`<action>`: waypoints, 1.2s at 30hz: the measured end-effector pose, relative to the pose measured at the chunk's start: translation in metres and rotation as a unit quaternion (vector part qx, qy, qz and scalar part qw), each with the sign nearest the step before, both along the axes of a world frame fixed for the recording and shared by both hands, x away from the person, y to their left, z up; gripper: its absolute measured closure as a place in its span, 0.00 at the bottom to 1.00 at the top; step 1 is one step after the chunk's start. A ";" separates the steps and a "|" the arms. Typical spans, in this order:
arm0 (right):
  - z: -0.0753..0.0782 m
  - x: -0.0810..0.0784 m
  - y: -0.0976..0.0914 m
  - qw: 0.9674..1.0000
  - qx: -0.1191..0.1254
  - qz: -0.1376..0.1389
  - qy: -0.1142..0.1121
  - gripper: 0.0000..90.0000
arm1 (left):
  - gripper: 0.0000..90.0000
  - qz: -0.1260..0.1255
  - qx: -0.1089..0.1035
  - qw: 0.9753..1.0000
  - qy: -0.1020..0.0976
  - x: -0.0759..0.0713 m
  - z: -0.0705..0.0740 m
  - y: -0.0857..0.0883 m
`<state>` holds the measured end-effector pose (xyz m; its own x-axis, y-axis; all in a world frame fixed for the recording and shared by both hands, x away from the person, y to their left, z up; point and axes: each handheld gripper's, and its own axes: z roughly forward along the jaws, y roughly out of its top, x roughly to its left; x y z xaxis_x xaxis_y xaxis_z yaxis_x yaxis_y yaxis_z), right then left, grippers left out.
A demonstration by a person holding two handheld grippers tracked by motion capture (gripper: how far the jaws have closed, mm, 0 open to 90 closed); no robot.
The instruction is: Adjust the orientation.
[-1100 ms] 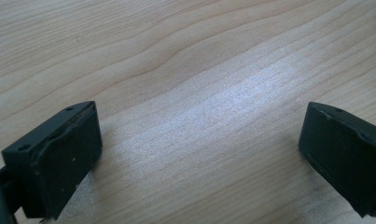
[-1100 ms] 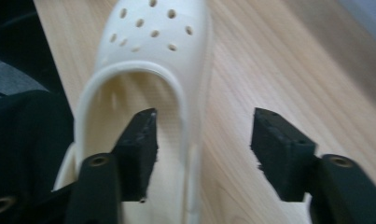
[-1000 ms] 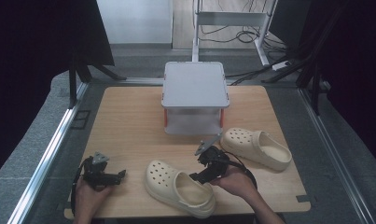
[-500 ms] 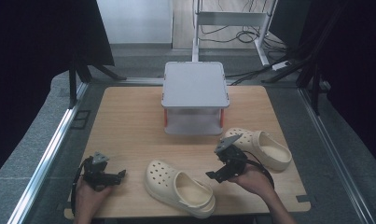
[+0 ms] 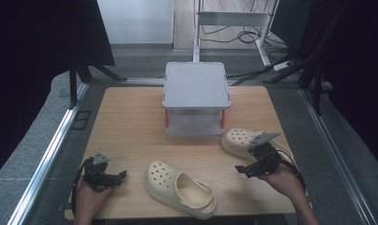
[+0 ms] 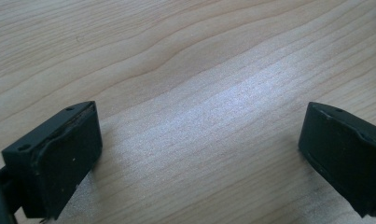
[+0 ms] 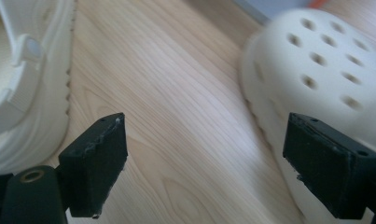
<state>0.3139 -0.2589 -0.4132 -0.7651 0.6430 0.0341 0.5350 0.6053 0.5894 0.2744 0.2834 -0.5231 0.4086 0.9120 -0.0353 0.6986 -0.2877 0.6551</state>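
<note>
Two cream clogs with holes lie on the wooden table (image 5: 130, 131). One clog (image 5: 179, 187) lies near the front middle, its opening up. The other clog (image 5: 238, 139) lies at the right, partly behind my right gripper (image 5: 250, 157). That gripper is open and hovers between the two shoes. In the right gripper view its jaws stand wide apart over bare wood, with the near clog's side (image 7: 27, 74) on the left and the other clog's toe (image 7: 325, 65) on the right. My left gripper (image 5: 115, 176) rests open at the front left, with nothing but wood between its jaws (image 6: 199, 154).
A grey lidded box on a stand (image 5: 196, 93) occupies the back middle of the table. Metal rails (image 5: 50, 154) run along the table's sides. Cables (image 5: 252, 33) and a white frame lie on the floor beyond.
My right gripper has moved to the right, away from the near clog and up to the right clog. The left gripper and both shoes have stayed put.
</note>
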 end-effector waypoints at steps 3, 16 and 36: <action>0.006 0.000 -0.017 1.000 -0.009 -0.016 0.001 0.16 | 0.00 0.000 0.000 1.000 -0.001 0.000 0.000 0.000; 0.009 0.030 -0.063 0.997 -0.047 -0.049 0.026 0.35 | 0.00 0.001 0.000 1.000 -0.001 0.001 0.000 0.000; -0.016 0.070 -0.046 0.993 -0.097 0.034 0.053 0.84 | 0.00 0.002 0.001 1.000 0.000 0.001 0.000 0.000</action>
<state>0.3837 -0.3048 -0.4292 -0.8056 0.5925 -0.0022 0.5420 0.7385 0.4011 0.2751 0.2830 -0.5231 0.4057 0.9134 -0.0333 0.6991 -0.2867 0.6550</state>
